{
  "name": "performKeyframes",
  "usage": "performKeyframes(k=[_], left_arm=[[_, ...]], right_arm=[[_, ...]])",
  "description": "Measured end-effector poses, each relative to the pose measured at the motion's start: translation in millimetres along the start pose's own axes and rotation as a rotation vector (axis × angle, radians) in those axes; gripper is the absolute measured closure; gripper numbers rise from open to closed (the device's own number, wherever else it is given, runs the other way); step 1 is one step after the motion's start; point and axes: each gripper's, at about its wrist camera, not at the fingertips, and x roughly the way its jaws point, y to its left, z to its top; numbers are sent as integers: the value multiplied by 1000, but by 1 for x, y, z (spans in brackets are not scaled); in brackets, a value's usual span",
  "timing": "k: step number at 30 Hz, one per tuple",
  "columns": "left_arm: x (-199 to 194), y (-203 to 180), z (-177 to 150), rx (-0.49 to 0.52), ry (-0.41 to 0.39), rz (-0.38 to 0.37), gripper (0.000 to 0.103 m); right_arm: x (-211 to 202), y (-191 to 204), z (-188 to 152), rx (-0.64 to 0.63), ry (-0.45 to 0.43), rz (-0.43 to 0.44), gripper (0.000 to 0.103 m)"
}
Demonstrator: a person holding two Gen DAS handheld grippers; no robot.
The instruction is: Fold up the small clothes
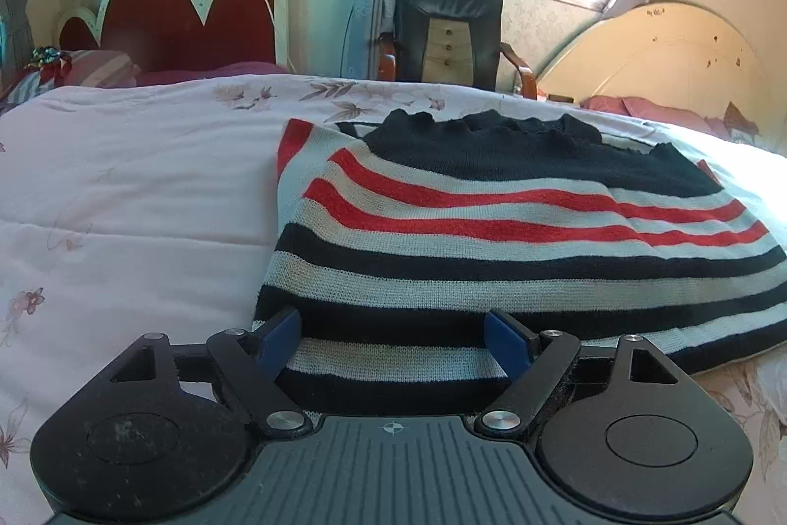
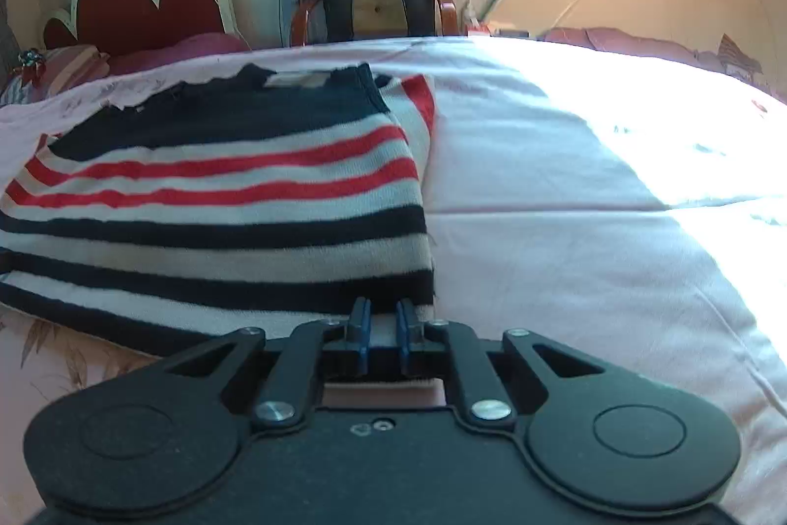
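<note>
A small knitted sweater (image 1: pixel 492 230) with navy, white and red stripes lies flat on the bed, its sides folded in. It also shows in the right wrist view (image 2: pixel 221 200). My left gripper (image 1: pixel 393 338) is open, its blue fingertips (image 1: pixel 280 335) straddling the sweater's near hem at the left corner. My right gripper (image 2: pixel 382 321) is nearly closed, its fingertips (image 2: pixel 361 318) at the hem's near right corner with a narrow gap between them. I cannot see fabric pinched between them.
The white floral quilt (image 1: pixel 123 205) covers the bed, with sunlit bare quilt to the right (image 2: pixel 590 205). A red headboard (image 1: pixel 172 18), a black chair (image 1: pixel 447 28) and a cream headboard (image 1: pixel 664 62) stand behind the bed.
</note>
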Motion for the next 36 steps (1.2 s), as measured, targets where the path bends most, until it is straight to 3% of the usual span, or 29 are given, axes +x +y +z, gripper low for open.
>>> performKeyframes(k=[3,6,15,18,20,24,27,29,30,33,36], left_arm=[[6,1,0,-3,16,-1,21],[9,-4,0,24,26,11,19],[7,-5,-4,60,44,4,16],[-13,-4,-4,53,47,17,16],[-34,6,-12,-38,13,15,16],[-48,44,-49,-434,11,-143,17],[-44,56,-74,-661,-39,-213,26],[-38,62,-79,-747,-66,-239,29],[-34,66,-80,-783,-73,-249,38],[-17,75,-80,-869,-95,-272,48],[1,78,-76,-894,-135,-293,49]], right_arm=[[0,0,4,2,-40,-5,87],[17,-4,5,7,13,-9,89],[22,1,6,-43,33,-19,89],[12,-4,10,-19,34,14,83],[-9,-10,8,5,-18,52,80],[-35,-10,-4,3,-52,123,80],[-44,-1,-12,7,-49,171,81],[-47,3,-14,32,-45,210,83],[-47,5,-13,54,-42,228,85],[-45,11,-10,104,-30,274,88],[-37,19,-5,133,-25,297,91]])
